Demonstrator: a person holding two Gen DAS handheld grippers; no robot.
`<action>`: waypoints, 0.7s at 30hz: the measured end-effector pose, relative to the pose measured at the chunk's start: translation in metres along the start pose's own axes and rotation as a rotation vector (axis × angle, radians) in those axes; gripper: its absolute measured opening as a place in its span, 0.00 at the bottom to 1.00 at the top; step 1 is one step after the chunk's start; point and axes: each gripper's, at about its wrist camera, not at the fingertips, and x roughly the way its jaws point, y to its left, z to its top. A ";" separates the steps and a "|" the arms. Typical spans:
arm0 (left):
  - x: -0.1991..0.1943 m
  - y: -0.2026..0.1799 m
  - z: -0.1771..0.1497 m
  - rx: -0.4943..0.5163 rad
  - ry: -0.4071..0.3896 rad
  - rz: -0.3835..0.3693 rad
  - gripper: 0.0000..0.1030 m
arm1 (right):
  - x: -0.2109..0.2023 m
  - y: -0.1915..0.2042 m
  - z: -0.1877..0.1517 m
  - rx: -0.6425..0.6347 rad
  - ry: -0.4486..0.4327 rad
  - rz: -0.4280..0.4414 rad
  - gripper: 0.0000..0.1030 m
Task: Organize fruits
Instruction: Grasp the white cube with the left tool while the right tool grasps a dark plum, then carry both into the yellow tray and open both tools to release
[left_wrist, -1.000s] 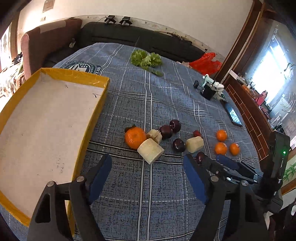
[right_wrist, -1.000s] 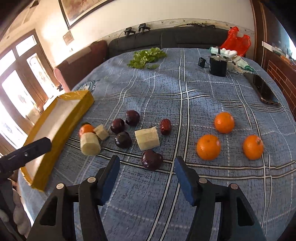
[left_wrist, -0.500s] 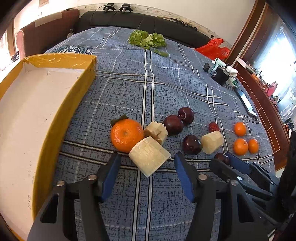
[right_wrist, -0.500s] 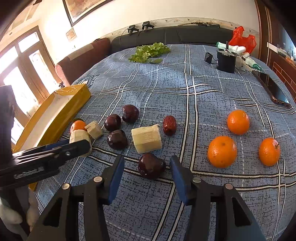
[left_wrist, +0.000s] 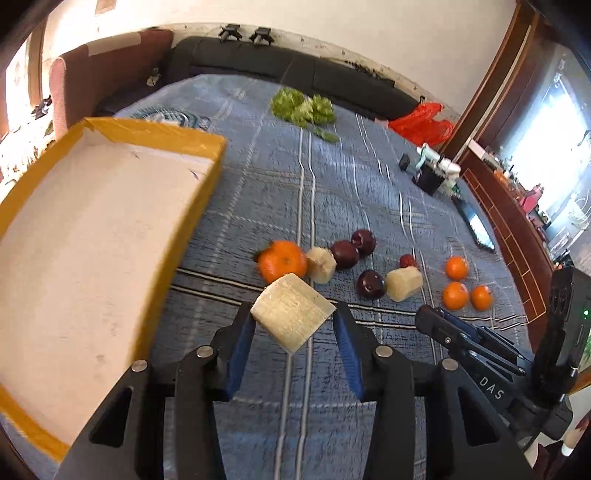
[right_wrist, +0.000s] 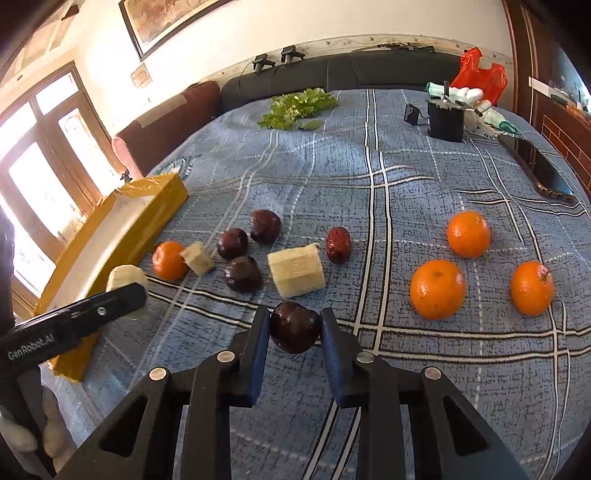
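Pale cane chunk (left_wrist: 293, 315) clamped in left jaws, just closing; dark plum (right_wrist: 294, 326) in right; background blurred.

— What sort of place?
— A home living room: dark sofa (right_wrist: 369, 74) along the wall, framed picture (right_wrist: 166, 22) above, wooden-framed glass doors (right_wrist: 48, 162) at the left
— And the working surface?
— A blue checked cloth (right_wrist: 406, 177), with lettuce (right_wrist: 295, 107) and a red plastic bag (right_wrist: 478, 74) at the far edge
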 end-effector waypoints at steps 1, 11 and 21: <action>-0.010 0.005 0.001 -0.003 -0.017 0.007 0.41 | -0.005 0.003 0.000 0.003 -0.006 0.010 0.29; -0.077 0.101 0.006 -0.077 -0.135 0.272 0.42 | -0.032 0.133 0.025 -0.153 -0.010 0.284 0.30; -0.062 0.186 -0.006 -0.210 -0.082 0.364 0.42 | 0.049 0.263 -0.001 -0.342 0.153 0.333 0.30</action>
